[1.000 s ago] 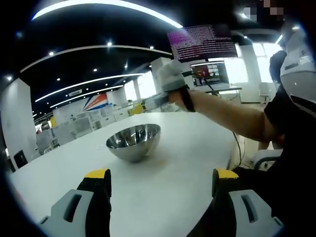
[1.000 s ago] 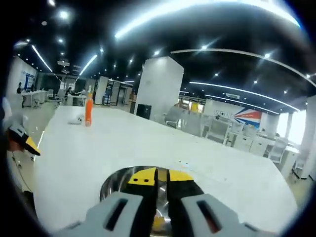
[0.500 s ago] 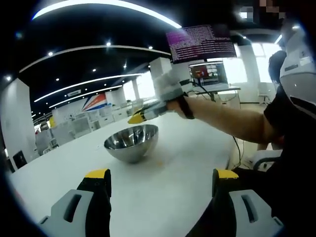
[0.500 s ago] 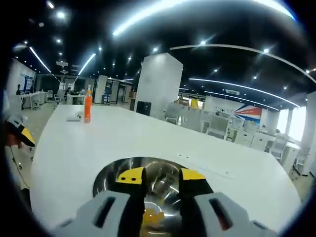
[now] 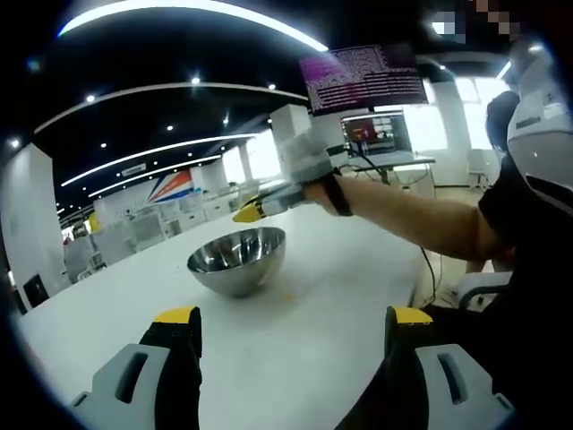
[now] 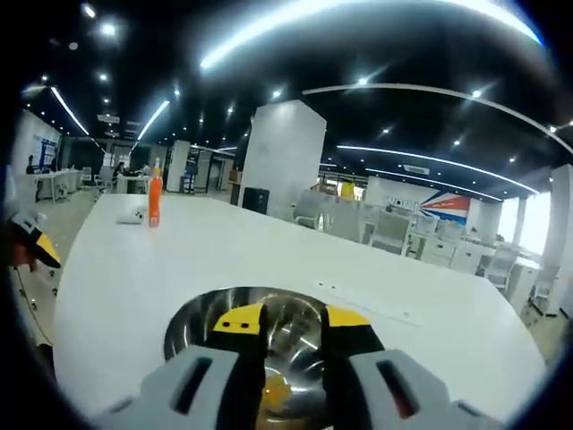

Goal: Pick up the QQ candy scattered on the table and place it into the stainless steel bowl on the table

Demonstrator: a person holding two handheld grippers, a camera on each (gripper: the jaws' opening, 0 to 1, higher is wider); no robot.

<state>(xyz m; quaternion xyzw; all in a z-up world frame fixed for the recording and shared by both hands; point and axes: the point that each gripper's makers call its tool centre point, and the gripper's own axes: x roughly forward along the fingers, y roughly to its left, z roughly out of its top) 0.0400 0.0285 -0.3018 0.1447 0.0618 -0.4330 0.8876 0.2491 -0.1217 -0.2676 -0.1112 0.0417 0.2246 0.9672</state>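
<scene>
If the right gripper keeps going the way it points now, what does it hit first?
Most likely the inside of the stainless steel bowl, where a yellow candy lies just beyond the open right gripper. Depth is uncertain.

Both views were lit by long white ceiling light strips (image 6: 358,18) against a dark ceiling. Lines were bent strongly by fisheye distortion toward the edges. Bright highlights were reflected off the polished stainless steel bowl (image 5: 237,260), and the white tabletop (image 6: 224,242) was evenly lit.

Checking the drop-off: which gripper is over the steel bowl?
The right gripper, jaws apart above the bowl; the left gripper hangs back over bare table.
</scene>
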